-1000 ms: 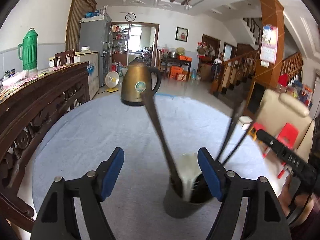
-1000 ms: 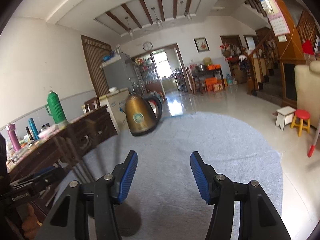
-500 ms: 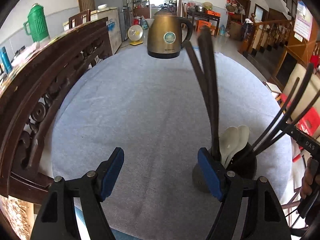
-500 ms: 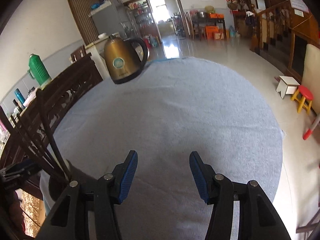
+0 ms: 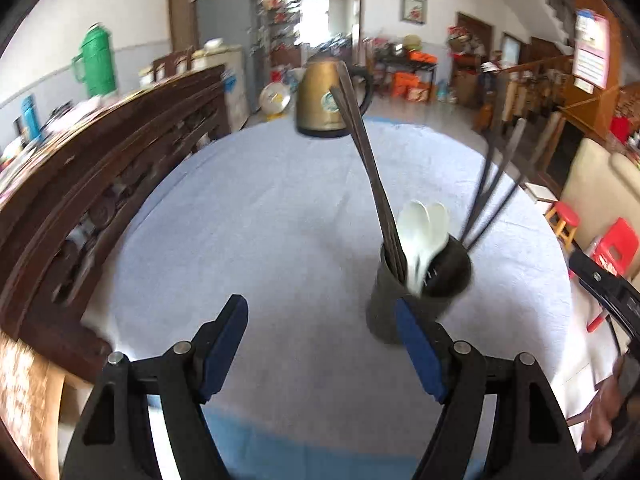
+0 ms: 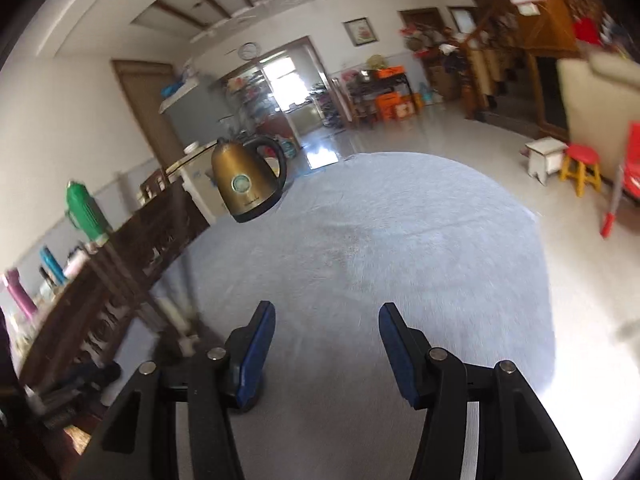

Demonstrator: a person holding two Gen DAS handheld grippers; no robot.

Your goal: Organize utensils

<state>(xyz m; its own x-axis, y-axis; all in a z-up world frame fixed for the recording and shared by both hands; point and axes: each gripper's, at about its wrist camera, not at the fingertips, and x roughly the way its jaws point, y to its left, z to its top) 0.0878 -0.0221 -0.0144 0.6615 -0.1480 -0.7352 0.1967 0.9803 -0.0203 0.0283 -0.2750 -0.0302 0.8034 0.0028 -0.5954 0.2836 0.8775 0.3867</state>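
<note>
Your left gripper (image 5: 322, 344), fingers wide and empty, has the utensil holder (image 5: 420, 280) just beyond its right finger, utensils upright.

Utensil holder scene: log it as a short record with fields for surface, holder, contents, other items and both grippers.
surface: round table with pale blue cloth
holder: dark cup, upright, just beyond the left gripper's right finger
contents: white spoons, long dark utensils, dark chopsticks
other items: gold kettle at the far edge
left gripper: open, empty
right gripper: open, empty
</note>
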